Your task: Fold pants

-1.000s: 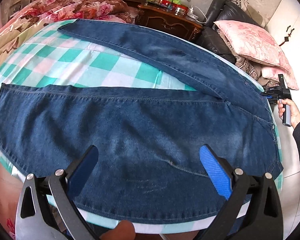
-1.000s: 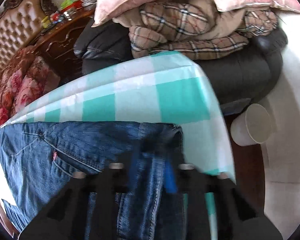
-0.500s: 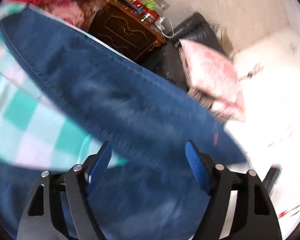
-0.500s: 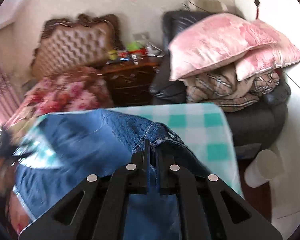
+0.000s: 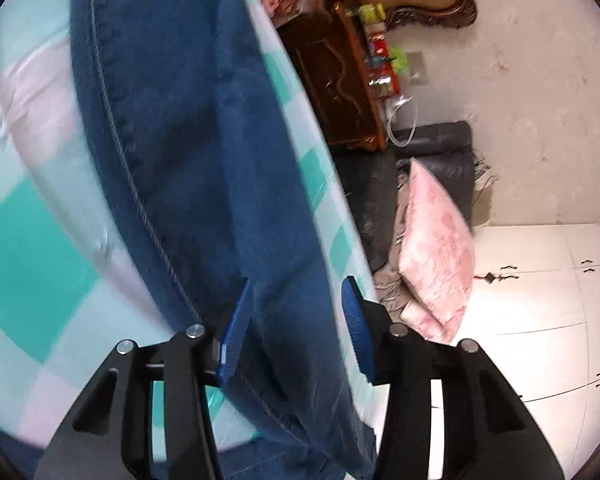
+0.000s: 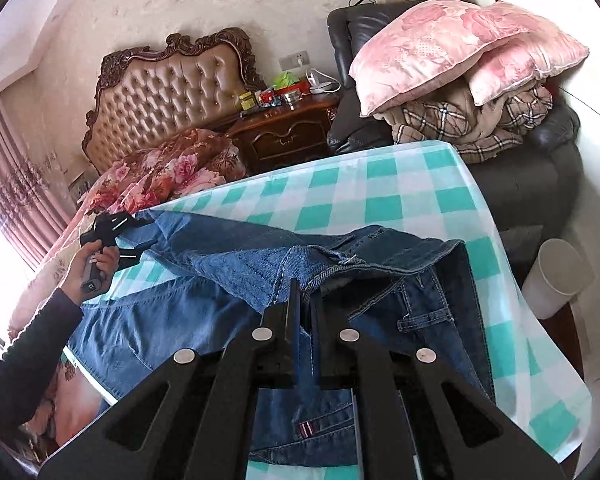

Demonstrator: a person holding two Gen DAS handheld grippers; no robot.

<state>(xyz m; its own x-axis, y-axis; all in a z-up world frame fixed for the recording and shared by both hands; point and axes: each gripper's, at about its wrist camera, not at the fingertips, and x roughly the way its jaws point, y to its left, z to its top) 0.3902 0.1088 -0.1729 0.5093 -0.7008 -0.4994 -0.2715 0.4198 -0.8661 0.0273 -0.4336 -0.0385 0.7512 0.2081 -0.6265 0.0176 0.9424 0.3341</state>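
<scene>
Right gripper: pinching the pants at the waistband, jaws pressed together on denim
Left gripper: straddling a pant leg, jaws spread; not gripping
Progress: lying half-doubled on the checked cloth; most folding remaining

Pants on tablecloth, bed behind

Dark blue denim jeans sprawl across a teal-and-white checked cloth, the waistband end lifted and bunched so the paler inside shows, one leg stretching long and flat toward the far edge, its stitched side seam running its length.
</scene>
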